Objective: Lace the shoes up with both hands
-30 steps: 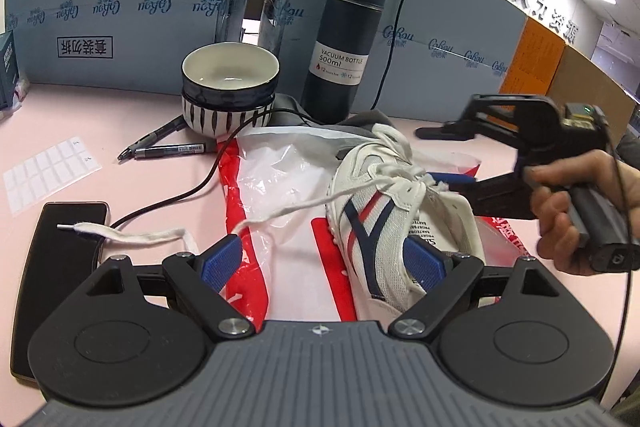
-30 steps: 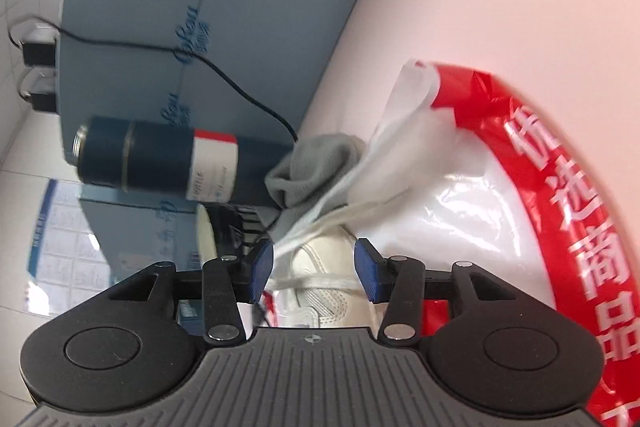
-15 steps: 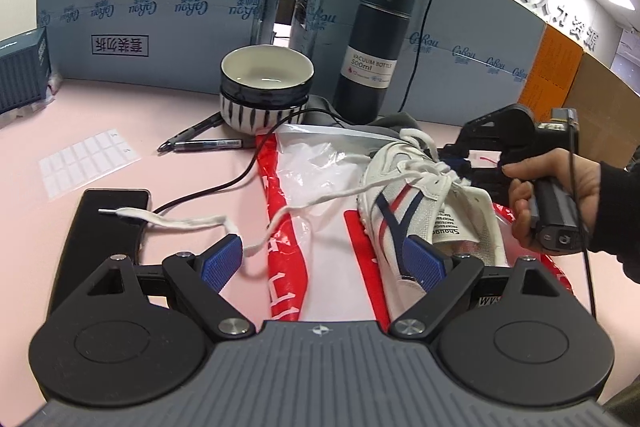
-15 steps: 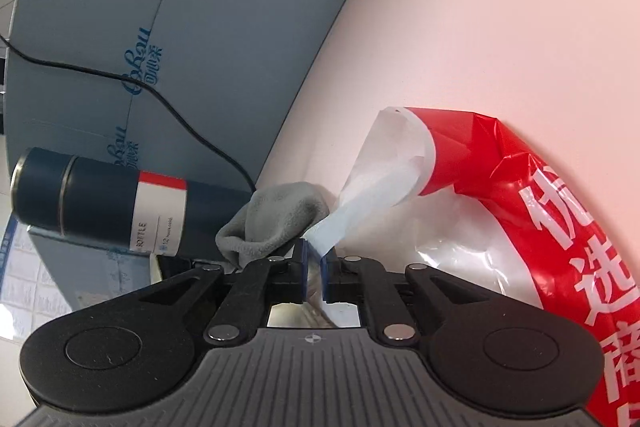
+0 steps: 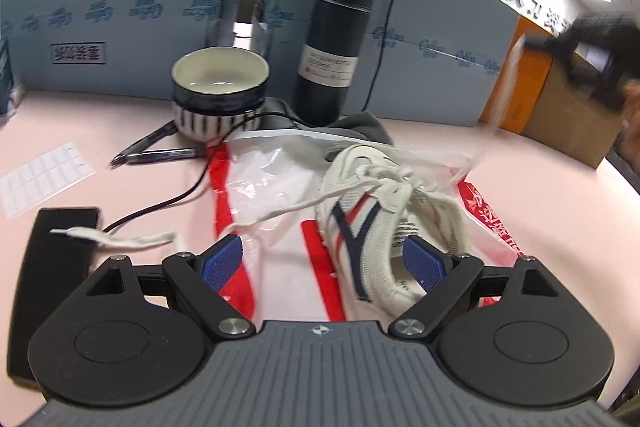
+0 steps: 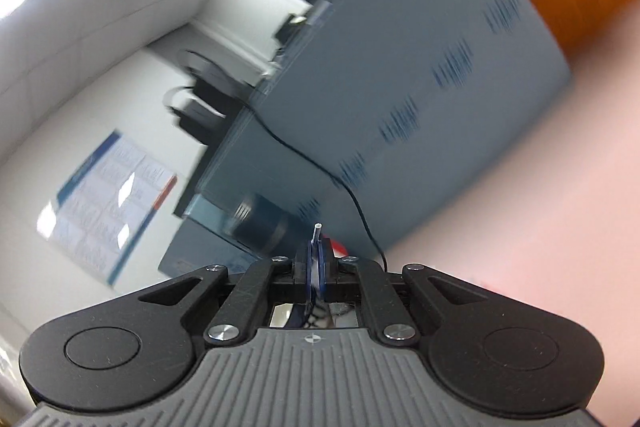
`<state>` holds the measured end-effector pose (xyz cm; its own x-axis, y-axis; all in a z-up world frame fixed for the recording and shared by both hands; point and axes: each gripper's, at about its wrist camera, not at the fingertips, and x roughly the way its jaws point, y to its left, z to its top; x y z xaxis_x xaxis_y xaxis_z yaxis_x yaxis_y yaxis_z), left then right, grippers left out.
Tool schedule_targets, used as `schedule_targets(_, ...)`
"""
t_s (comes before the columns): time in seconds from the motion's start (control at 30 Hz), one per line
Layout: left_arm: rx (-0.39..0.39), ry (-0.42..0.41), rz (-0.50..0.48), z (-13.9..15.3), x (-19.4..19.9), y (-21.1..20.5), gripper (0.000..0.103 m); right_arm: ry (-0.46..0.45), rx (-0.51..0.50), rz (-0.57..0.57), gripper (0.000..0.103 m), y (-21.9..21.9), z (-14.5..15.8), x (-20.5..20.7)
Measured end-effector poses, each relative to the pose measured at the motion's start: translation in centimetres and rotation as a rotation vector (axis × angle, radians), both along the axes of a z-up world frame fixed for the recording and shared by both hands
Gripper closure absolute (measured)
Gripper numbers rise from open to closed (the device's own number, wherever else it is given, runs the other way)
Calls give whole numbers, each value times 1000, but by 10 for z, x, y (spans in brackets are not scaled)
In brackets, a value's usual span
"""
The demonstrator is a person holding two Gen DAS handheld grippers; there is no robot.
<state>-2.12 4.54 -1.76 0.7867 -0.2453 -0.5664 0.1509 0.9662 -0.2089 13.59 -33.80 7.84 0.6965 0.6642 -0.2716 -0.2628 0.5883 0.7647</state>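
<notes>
White knit sneaker [image 5: 384, 223] with navy and red stripes: on its side on a red-and-white plastic bag [image 5: 276, 187], pink tabletop [image 5: 100, 131]. One white lace end [image 5: 120, 237] trailing left across a black phone [image 5: 52, 267]; other white lace end [image 6: 317, 231] pinched in right gripper [image 6: 316, 277], jaws closed on it, raised high at right (blurred). Left gripper [image 5: 322, 265]: jaws wide, nothing gripped, straddling the sneaker's near end. Behind: striped ceramic bowl [image 5: 219, 95], dark vacuum bottle [image 5: 336, 47], grey cloth [image 5: 360, 127], two pens [image 5: 160, 151].
</notes>
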Motion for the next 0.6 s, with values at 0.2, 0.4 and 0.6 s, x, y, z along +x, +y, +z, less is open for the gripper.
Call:
schedule_targets(0.2, -8, -11, -3, 1, 6, -12, 17, -141, -384, 214, 99, 11, 70, 4)
schedule_targets(0.4, -37, -22, 29, 0, 10, -17, 17, -246, -691, 498, 98, 99, 29, -1)
schedule_targets(0.6, -26, -40, 83, 2, 12, -14, 17, -330, -799, 641, 89, 170, -57, -2)
